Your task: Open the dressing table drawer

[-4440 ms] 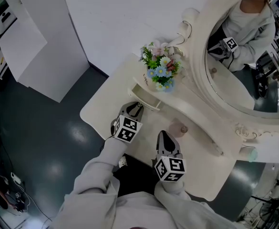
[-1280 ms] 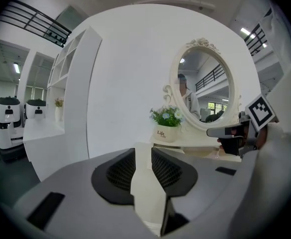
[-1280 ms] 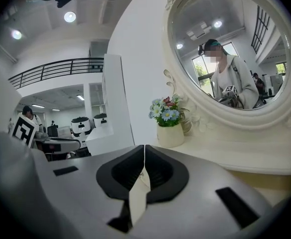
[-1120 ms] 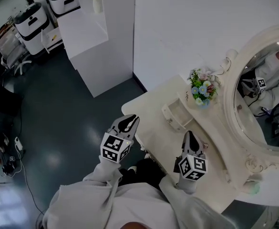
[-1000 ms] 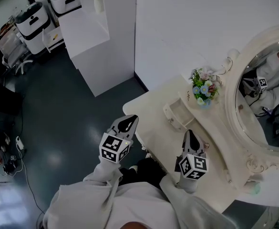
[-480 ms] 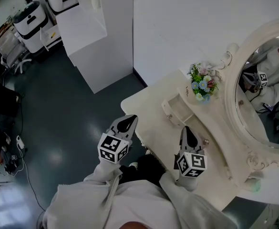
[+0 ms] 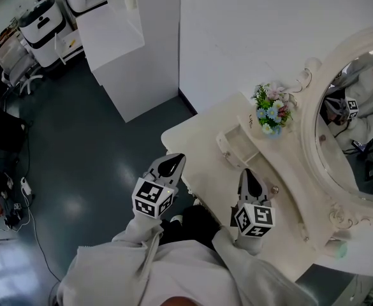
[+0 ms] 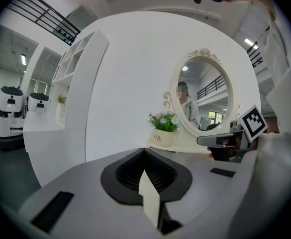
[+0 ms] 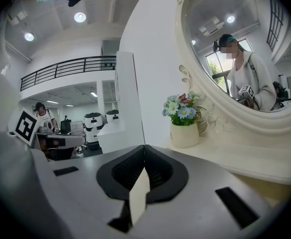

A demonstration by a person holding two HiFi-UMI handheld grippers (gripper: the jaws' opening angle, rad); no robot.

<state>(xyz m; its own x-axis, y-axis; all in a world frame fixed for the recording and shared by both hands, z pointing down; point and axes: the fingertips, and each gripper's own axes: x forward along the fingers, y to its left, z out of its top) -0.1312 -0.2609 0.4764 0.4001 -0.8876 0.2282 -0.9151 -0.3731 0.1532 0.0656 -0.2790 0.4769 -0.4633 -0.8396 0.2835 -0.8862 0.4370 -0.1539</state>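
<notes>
Dressing table drawer (image 7: 235,149): a small cream box pulled out of the raised tier (image 7: 292,193) along the back of the dressing table (image 7: 192,139), just in front of the flower pot (image 7: 270,116). Its open top faces up. It lies ahead of both grippers and touches neither.
Sleeves (image 7: 129,260): light grey, at the bottom of the head view, one running to each gripper.
Marker cubes (image 7: 153,197): one on the back of each gripper, black-and-white squares facing up.
Left gripper (image 7: 171,163): jaws pressed together with nothing between them. Its tip shows at the table's near left edge, next to the dark floor (image 7: 78,152) and well short of the drawer.
Right gripper (image 7: 247,176): jaws also closed on nothing. It points across the table top toward the raised tier, with the drawer ahead and to its left.
Knob (image 7: 274,189): small and round, on the tier front just right of the right gripper's tip and apart from it.
Flower pot: white, holding blue, white and pink blooms with green leaves, standing on the tier.
Mirror (image 7: 355,132): oval with an ornate cream frame, reflecting a person in a light top.
Wall (image 7: 250,30): white, behind the table.
Cabinet (image 7: 135,56): tall and white, standing on the floor left of the wall.
Machines (image 7: 43,24): two white-and-black units at the far upper left.
</notes>
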